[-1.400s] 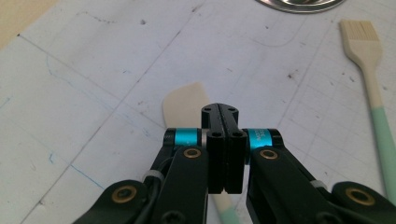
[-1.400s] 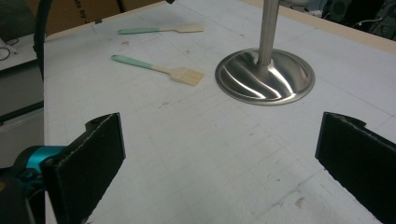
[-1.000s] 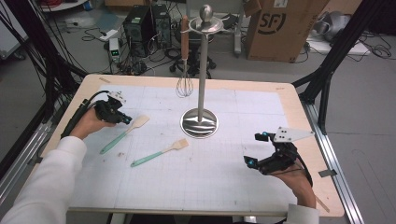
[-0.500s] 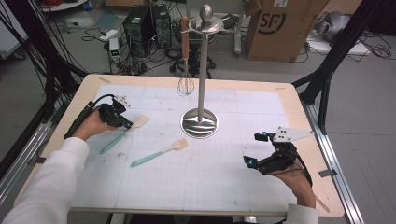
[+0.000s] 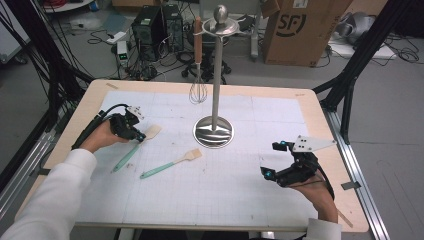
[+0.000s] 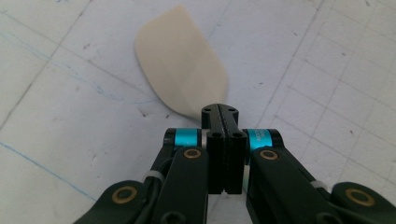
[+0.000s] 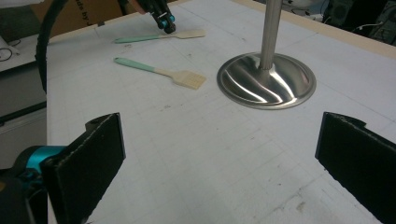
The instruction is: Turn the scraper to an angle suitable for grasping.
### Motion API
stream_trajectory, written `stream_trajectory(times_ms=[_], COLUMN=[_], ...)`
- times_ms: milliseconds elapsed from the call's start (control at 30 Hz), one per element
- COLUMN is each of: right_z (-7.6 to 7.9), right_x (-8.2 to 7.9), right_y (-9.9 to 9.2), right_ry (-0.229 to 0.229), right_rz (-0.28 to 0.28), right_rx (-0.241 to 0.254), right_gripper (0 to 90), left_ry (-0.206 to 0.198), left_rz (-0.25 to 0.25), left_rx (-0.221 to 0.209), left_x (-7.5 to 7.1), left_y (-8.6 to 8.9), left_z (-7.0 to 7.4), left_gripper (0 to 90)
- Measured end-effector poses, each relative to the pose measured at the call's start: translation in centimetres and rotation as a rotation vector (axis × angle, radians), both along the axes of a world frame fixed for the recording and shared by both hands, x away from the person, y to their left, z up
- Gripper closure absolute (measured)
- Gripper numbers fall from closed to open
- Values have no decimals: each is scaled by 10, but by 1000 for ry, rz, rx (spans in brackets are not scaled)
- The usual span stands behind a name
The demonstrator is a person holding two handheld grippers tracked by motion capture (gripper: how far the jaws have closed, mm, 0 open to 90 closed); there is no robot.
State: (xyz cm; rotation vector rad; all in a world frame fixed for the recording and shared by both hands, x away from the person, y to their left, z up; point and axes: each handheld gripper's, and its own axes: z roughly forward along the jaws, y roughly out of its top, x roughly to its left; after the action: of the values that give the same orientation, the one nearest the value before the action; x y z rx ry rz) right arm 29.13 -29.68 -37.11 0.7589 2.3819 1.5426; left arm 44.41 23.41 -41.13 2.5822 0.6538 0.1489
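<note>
Gripping spatula (image 5: 134, 148) neck: left gripper (image 5: 134, 131) jaws clamped | right gripper (image 5: 272, 160) jaws wide, empty | whisk (image 5: 198, 60) hanging on stand (image 5: 214, 131)

Metal stand (image 5: 214, 131) mid-table, open mat (image 5: 210, 190) around

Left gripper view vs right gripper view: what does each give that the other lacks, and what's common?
Left gripper view: a close-up of the left tool, jaws shut together at the neck of the spatula, whose cream blade lies flat just past the tips. Whether the neck is pinched is hard to tell.

Right gripper view: the right tool, jaws wide open with nothing between them, the steel stand, and the slotted turner with its teal handle.

Both: the spatula, the left tool at it, and the grid mat.
</note>
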Motion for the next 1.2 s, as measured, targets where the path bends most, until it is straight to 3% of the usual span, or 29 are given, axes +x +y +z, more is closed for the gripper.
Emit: stream_trajectory(times_ms=[267, 567, 800, 1200], right_z=[0, 0, 0, 2], right_x=[0, 1, 1, 1], right_y=[1, 3, 4, 5], right_ry=[2, 4, 0, -4], right_rz=[2, 5, 9, 8], right_rx=[-1, -3, -6, -7], right_gripper=[2, 3, 3, 3], left_ry=[2, 9, 12, -36], left_rz=[-34, -116, -143, -160], left_rx=[5, 13, 21, -52], left_x=[-5, -14, -18, -34], left_y=[-7, -23, -28, -30], left_z=[0, 1, 2, 28], left_gripper=[898, 898, 897, 898])
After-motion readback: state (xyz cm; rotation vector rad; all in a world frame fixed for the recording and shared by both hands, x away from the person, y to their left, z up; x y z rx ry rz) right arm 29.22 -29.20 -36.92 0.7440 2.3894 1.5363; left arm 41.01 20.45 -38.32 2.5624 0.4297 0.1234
